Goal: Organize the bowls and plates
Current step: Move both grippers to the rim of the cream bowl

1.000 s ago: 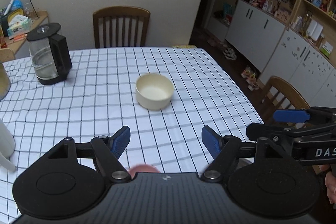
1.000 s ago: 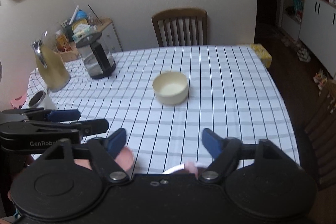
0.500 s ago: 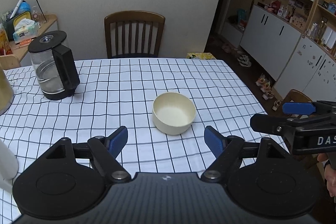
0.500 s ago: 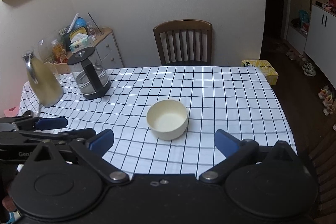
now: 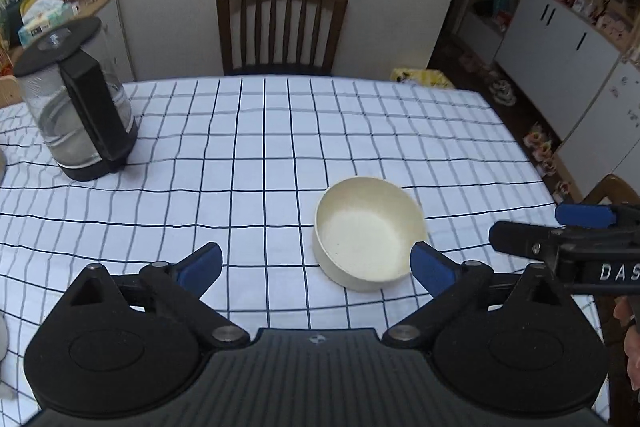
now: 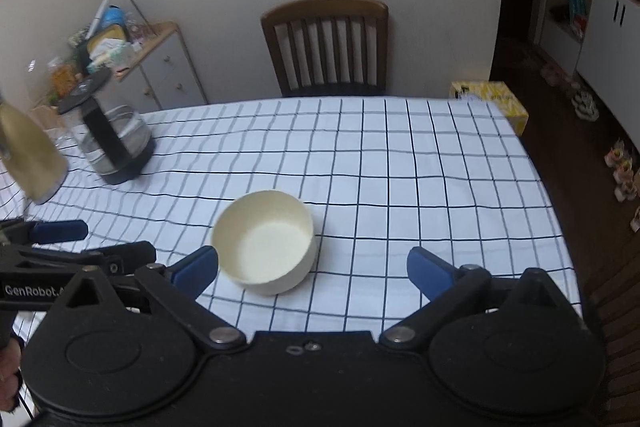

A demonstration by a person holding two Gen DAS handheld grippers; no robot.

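One bowl (image 5: pixel 370 233) beyond spread jaws

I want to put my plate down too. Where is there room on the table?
Lots of bare checked cloth between the cream bowl and the chair, and right of the bowl. It is crowded at the left by the glass kettle and gold jug.

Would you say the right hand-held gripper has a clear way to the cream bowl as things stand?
Probably yes. The right hand-held gripper is open and empty, the cream bowl sits just ahead toward its left finger, and only bare checked tablecloth lies around it.
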